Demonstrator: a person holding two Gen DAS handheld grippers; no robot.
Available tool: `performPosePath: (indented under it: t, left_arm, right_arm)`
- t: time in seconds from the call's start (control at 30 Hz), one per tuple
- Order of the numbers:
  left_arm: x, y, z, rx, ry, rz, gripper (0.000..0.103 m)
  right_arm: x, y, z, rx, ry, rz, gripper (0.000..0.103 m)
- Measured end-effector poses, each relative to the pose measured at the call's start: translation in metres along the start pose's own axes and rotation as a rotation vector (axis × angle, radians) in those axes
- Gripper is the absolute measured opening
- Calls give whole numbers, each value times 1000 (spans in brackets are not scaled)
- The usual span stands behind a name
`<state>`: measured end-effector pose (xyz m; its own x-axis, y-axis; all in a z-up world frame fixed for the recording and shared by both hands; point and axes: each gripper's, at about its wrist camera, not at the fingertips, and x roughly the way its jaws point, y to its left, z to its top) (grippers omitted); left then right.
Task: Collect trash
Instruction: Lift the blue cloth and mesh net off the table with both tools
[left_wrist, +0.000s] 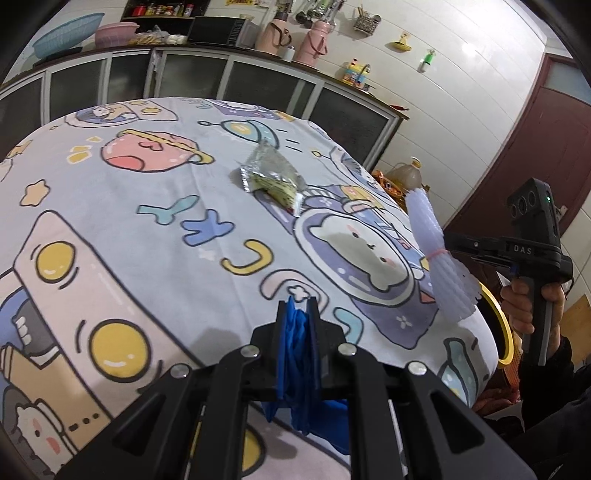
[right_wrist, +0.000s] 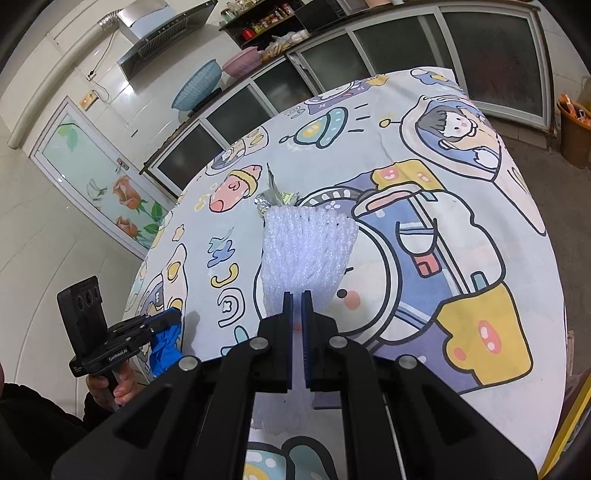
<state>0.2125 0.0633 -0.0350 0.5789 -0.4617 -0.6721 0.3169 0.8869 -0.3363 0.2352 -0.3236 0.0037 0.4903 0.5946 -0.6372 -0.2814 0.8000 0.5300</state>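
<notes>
A cartoon-print tablecloth (left_wrist: 122, 236) fills both views. Your left gripper (left_wrist: 298, 306) pinches a blue glove (left_wrist: 295, 354); your right gripper (right_wrist: 296, 295) clamps white foam netting (right_wrist: 306, 243). The foil wrapper (left_wrist: 271, 175) lies upper centre, uncollected; you likely need to drop both loads in a bin first.

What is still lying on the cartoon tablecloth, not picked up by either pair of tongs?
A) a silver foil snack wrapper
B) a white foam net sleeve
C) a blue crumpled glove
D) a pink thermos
A: the silver foil snack wrapper lies alone on the tablecloth, while the left tongs pinch the blue glove and the right tongs pinch the white foam net sleeve.
</notes>
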Motion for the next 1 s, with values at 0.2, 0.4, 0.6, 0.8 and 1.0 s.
performPosePath:
  t: [0.2,0.4,0.6,0.8,1.0]
  left_arm:
    - [-13,11,2,-47,-23,-26,9]
    - [-15,9,1,-32,-25,-3,10]
    - [-10,-3,-8,27,30,17,14]
    - [-12,-11,-20,46,74,41,23]
    - [-37,7,-14,-33,20,68,25]
  right_arm:
    - [-3,0,-2,7,-4,1,5]
    - [-9,-2,-5,9,-8,6,5]
    - [-19,-4,-7,9,-25,12,5]
    - [-28,-5,-10,6,-45,25,5]
    - [-43,-3,-15,-3,-71,31,5]
